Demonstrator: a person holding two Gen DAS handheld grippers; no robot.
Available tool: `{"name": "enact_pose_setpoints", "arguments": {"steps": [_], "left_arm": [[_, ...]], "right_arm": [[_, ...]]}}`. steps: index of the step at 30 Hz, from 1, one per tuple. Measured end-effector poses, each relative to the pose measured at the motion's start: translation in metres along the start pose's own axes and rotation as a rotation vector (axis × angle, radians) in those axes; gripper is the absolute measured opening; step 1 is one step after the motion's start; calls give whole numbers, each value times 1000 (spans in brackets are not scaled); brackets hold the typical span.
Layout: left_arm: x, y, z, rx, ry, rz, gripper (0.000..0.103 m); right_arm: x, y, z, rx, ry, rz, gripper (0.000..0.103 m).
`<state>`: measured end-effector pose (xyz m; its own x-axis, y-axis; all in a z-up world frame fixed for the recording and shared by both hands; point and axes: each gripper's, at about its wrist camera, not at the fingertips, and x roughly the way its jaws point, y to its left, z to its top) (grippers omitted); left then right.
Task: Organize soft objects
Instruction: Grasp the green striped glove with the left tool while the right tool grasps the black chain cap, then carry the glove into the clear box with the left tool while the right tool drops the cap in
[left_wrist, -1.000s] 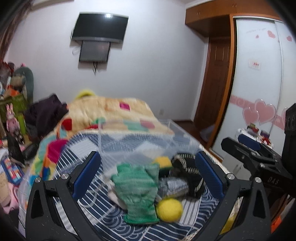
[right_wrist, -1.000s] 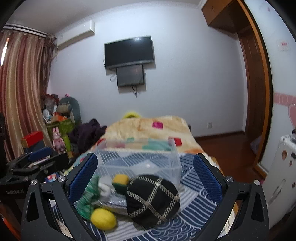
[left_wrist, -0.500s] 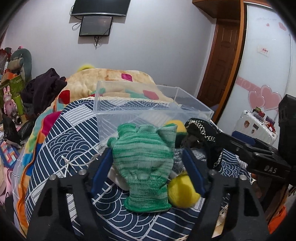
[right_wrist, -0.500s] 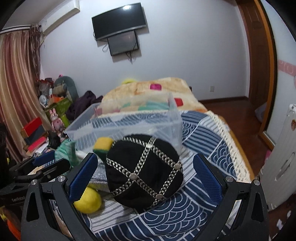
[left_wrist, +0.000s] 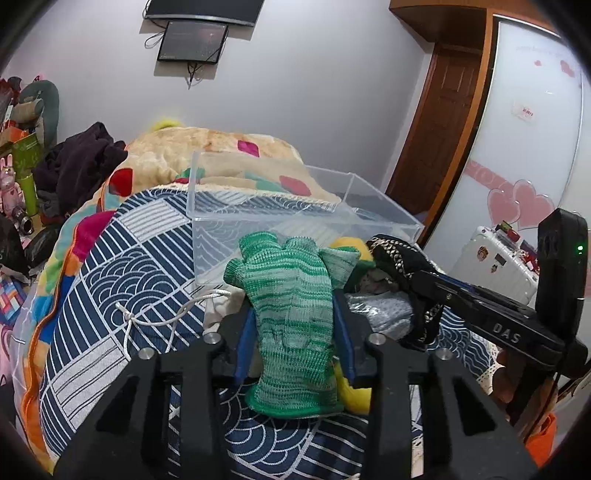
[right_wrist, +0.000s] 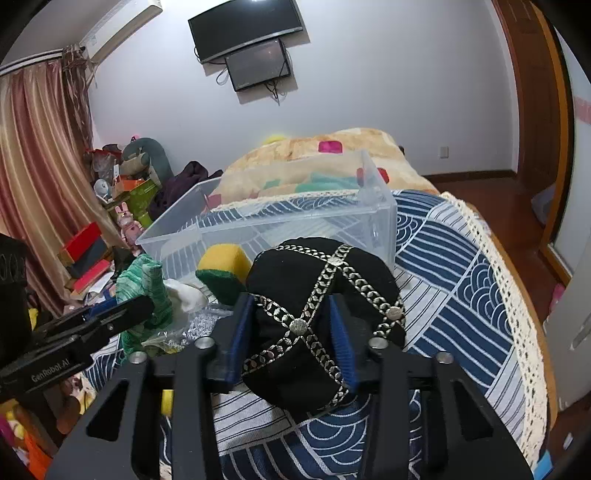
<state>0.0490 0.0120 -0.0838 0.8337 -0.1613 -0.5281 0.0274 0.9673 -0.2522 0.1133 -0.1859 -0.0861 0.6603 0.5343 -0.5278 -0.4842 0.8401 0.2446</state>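
Observation:
My left gripper is shut on a green knitted glove, its blue pads pressing both sides. My right gripper is shut on a black cap with silver chain trim. Both lie on the blue-and-white patterned bedspread in front of a clear plastic box, also in the right wrist view. A yellow-and-green sponge, a white cloth and a yellow ball lie between them. The glove and left gripper show at the left of the right wrist view.
A folded beige quilt lies behind the box. Dark clothes and toys pile at the left of the bed. A white cord lies on the spread. A white suitcase and wardrobe stand to the right.
Both grippers moved forward and down onto the pile. The left jaws closed on the green glove and the right jaws closed on the black cap.

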Motion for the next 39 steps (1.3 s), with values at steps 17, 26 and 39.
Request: {"name": "enact_pose_setpoints", "arguments": {"steps": [17,26,39], "left_arm": [[-49,3,36,-2,-154,-7,24],[-48,11,81,10,-235,47,24],[34,27,118,8,-117,117,24]], "right_arm": [[-46,1,25,-6,-206,-27,15],[-50,9,58,-31,-282,-48,15],[19,17,85,-53,-216,-80,15]]}}
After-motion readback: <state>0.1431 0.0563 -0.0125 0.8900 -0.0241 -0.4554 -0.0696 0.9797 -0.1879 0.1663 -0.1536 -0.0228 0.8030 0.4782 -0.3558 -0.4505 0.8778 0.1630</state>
